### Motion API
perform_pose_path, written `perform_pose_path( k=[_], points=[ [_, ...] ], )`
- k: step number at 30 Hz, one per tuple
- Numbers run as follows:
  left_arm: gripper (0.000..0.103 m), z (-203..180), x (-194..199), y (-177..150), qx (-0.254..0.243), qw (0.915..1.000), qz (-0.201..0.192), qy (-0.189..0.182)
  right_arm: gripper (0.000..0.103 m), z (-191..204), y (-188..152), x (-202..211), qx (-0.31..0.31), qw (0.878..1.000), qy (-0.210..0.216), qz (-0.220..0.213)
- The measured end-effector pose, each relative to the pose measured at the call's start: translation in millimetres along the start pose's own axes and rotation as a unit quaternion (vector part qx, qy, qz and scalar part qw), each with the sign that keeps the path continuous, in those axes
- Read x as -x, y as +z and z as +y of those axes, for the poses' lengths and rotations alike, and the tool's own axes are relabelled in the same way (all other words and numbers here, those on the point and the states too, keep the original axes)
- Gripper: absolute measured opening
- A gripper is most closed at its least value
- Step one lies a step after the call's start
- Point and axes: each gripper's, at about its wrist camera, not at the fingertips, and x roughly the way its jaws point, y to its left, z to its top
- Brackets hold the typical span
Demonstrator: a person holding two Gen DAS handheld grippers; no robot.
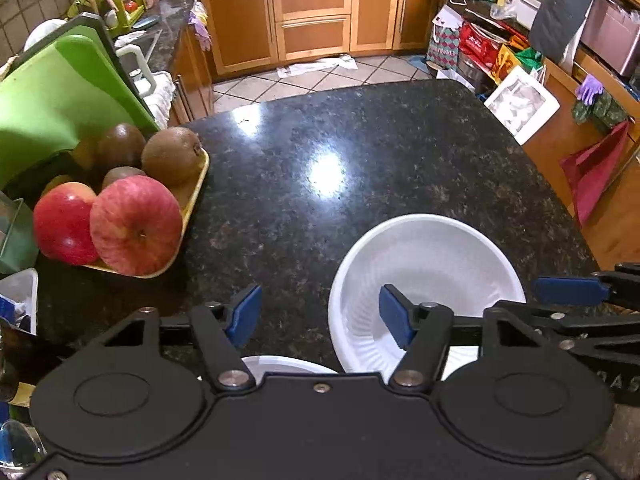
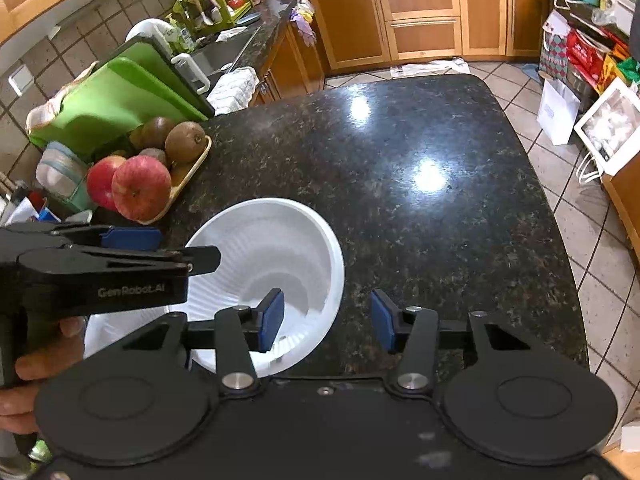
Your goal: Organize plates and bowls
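Note:
A white ribbed bowl sits on the dark granite counter, near its front edge. My left gripper is open and straddles the bowl's left rim, with its right pad inside the bowl. From the other side, my right gripper straddles the right rim of the bowl; its left pad is inside, and neither pad presses the wall. Part of a second white dish shows under the left gripper, mostly hidden. A hand holds the left gripper.
A yellow tray with two red apples and kiwis stands at the left, with a green cutting board behind it. The counter ends at a rounded far edge above a tiled floor. Bags crowd the right.

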Motion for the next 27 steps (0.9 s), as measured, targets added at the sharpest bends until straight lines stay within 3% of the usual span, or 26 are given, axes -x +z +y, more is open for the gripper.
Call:
perform_pose_path(
  k=[9, 19, 27],
  points=[
    [0.042, -3.9, -15.0, 3.9, -0.005, 0.9995, 0.028, -0.014, 0.022, 4.7, -0.1, -8.8, 0.006, 1.0, 0.001, 0.009],
    [0.02, -1.2, -21.5, 2.6, -0.005, 0.9994, 0.034, -0.01, 0.019, 1.1, 2.6, -13.1, 0.007, 1.0, 0.003, 0.006],
    [0.018, 1.9, -22.4, 3.1, -0.002, 0.9992, 0.037, -0.018, 0.02, 1.8, 2.8, -17.8, 0.005, 1.0, 0.001, 0.011]
  ],
)
